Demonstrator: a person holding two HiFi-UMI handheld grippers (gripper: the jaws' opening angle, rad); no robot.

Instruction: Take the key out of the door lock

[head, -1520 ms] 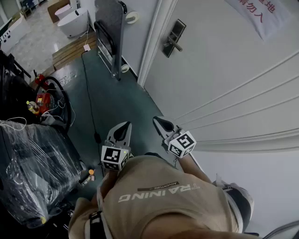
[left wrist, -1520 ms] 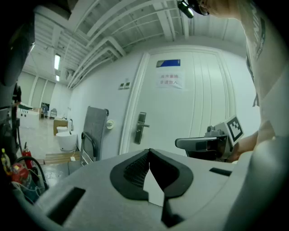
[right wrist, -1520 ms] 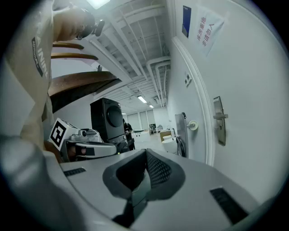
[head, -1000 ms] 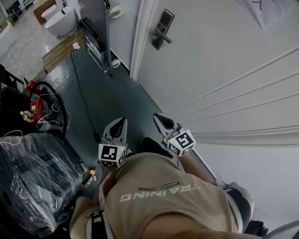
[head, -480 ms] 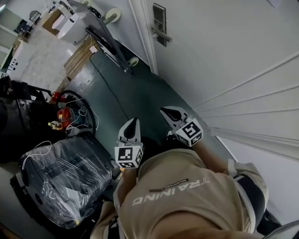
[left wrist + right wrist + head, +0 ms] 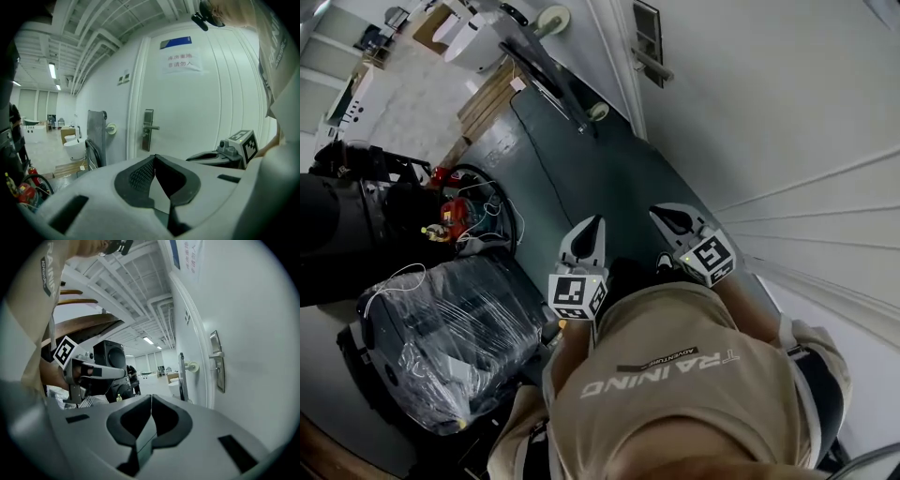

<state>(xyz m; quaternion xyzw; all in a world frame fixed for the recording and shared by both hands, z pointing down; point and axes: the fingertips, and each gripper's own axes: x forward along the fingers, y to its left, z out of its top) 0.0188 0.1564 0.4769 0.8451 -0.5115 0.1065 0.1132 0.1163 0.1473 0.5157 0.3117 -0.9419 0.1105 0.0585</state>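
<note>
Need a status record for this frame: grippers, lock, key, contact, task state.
left gripper: shut, empty
right gripper: shut, empty, beside the left one
door: closed, on the right gripper's side
lock: plate with a lever handle, ahead of both grippers
key: too small to make out
contact: neither gripper touches the door or the lock
task state: key not yet grasped

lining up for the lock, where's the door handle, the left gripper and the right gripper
door handle [image 6: 153, 127], left gripper view, on the lever.
left gripper [image 6: 596, 221], head view, at the tips of its shut jaws.
right gripper [image 6: 658, 213], head view, at the tips of its shut jaws.
</note>
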